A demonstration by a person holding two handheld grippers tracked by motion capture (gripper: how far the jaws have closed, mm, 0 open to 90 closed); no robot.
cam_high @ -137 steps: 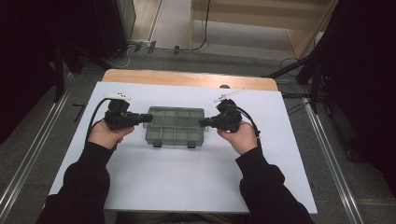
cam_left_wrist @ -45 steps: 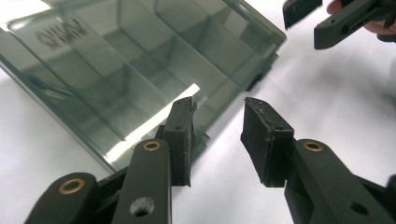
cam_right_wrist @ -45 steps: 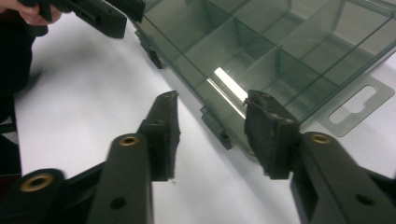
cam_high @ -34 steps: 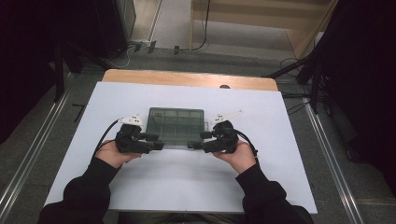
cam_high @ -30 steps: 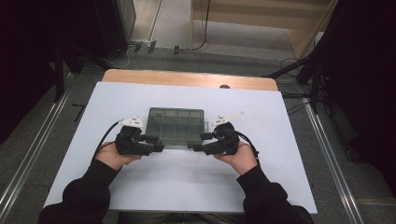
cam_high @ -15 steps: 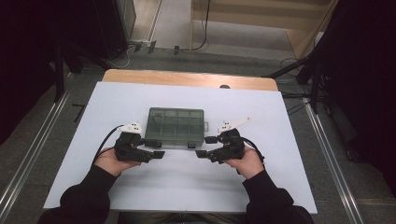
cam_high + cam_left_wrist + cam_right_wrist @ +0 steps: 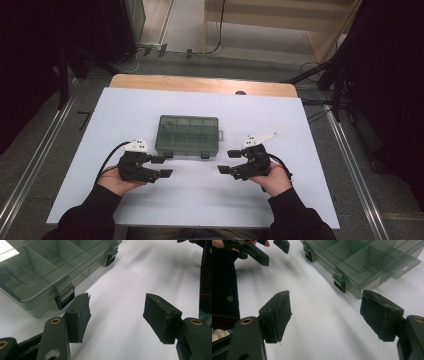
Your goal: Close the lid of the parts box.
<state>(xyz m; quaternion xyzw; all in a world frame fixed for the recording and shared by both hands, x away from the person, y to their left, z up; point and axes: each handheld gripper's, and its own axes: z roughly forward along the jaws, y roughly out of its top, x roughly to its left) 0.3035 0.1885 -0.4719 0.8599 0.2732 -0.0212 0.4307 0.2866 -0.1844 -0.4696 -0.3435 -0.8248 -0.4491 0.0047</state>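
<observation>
Box (image 7: 188,135) (smoky clear, lid latched) sits mid-table (image 7: 310,150). I've got left gripper (image 7: 161,166) and right gripper (image 7: 229,162) just in front of it, both jaws spread, just been opening, nothing between.

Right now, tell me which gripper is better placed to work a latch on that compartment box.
Left, probably. In the left gripper view, the left gripper has one open jaw right beside the near latch of the box. The right gripper stands farther from its latch.
</observation>
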